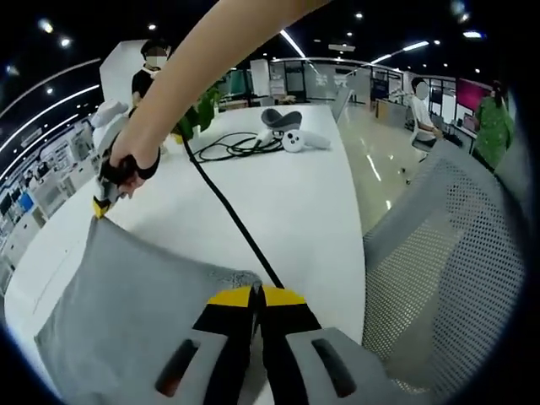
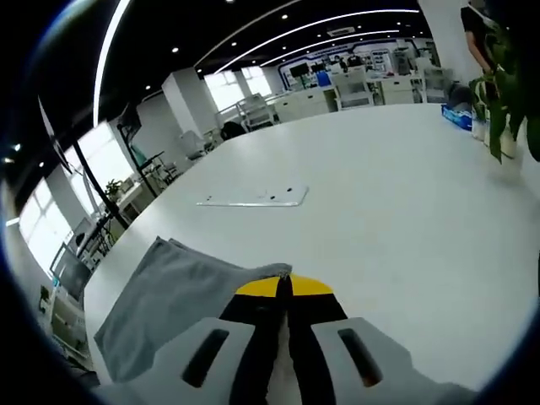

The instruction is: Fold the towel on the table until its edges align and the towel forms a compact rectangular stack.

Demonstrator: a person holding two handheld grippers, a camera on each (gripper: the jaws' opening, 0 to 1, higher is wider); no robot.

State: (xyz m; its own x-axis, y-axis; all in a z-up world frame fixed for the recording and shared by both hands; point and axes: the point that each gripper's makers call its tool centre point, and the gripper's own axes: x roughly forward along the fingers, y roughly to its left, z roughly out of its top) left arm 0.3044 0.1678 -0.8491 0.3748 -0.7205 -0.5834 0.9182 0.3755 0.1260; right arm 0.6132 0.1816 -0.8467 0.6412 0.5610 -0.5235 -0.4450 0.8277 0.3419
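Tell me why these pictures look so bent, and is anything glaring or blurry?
Left gripper view: the fisheye lens bows the white table, ceiling lights streak, the shiny floor reflects them, and the mesh chair looks soft up close. Right gripper view: the table curves like a dome, the windows at left are blown out white, and the grey towel stays fairly sharp and evenly lit.
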